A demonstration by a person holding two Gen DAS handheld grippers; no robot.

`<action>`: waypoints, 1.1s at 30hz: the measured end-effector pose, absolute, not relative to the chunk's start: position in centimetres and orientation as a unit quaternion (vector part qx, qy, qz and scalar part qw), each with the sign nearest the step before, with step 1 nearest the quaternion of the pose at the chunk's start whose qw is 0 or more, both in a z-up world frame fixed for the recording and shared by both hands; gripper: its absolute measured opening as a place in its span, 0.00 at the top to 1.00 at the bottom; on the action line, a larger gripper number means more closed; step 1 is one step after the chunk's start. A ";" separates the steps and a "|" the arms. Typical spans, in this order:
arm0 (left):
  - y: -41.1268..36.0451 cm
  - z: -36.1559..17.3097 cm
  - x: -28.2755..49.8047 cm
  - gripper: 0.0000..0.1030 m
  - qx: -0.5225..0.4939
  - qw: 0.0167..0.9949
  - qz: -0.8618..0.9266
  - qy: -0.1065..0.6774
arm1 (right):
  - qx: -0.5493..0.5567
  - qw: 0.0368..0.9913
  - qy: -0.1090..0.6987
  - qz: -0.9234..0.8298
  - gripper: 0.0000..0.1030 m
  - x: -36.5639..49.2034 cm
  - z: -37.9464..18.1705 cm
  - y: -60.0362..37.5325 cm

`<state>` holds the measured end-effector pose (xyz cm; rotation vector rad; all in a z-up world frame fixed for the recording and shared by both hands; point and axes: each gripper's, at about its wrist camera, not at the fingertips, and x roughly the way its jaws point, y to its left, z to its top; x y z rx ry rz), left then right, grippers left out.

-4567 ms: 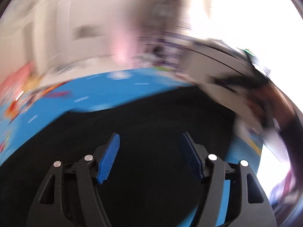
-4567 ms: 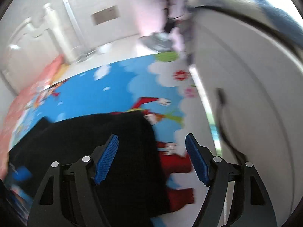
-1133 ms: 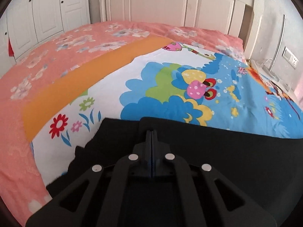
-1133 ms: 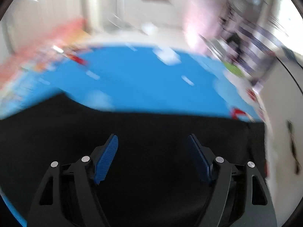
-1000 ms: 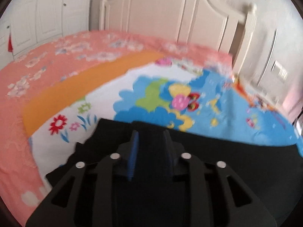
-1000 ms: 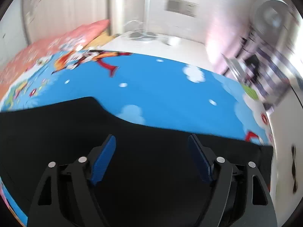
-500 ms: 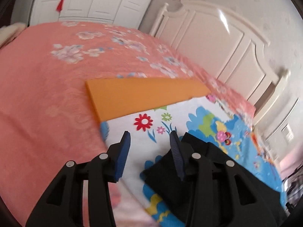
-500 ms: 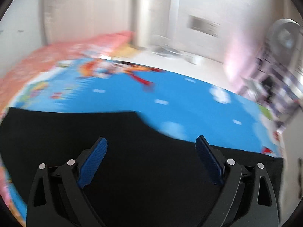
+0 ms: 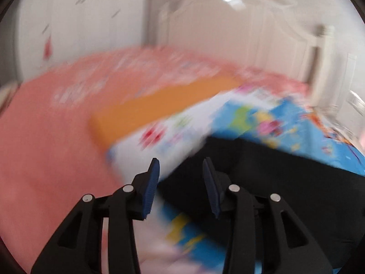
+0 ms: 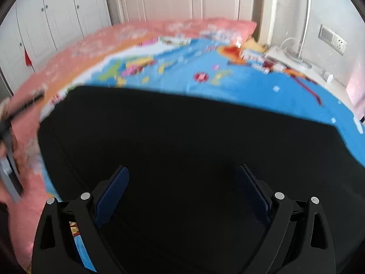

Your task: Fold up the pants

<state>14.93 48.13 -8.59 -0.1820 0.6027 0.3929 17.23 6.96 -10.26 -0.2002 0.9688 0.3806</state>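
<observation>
Your left tool (image 9: 180,173) is hovering partly parted and empty at the corner of the black pants (image 10: 194,141); your right tool (image 10: 182,182) is gaping wide above their middle. You're between folds; next, grip an edge.

A bed (image 10: 68,54) with a pink floral cover carries a bright cartoon-print sheet (image 10: 262,91), mostly blue, with an orange band (image 9: 164,105) along one edge. Black pants (image 10: 182,141) lie spread flat on the sheet, one end near its white flowered corner (image 9: 159,141).
</observation>
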 end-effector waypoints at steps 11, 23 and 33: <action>44.3 -12.0 27.6 0.77 -0.015 0.902 0.063 0.428 | -0.108 0.861 0.467 0.171 0.04 16.9 -11.3 7.0; 50.8 -8.5 14.7 0.61 -0.315 0.901 0.126 0.269 | -0.107 0.866 0.456 0.174 0.04 16.7 -11.3 6.8; 54.8 -15.0 6.0 0.55 -0.564 0.801 0.044 0.197 | -0.107 0.869 0.450 0.177 0.04 16.6 -11.4 6.7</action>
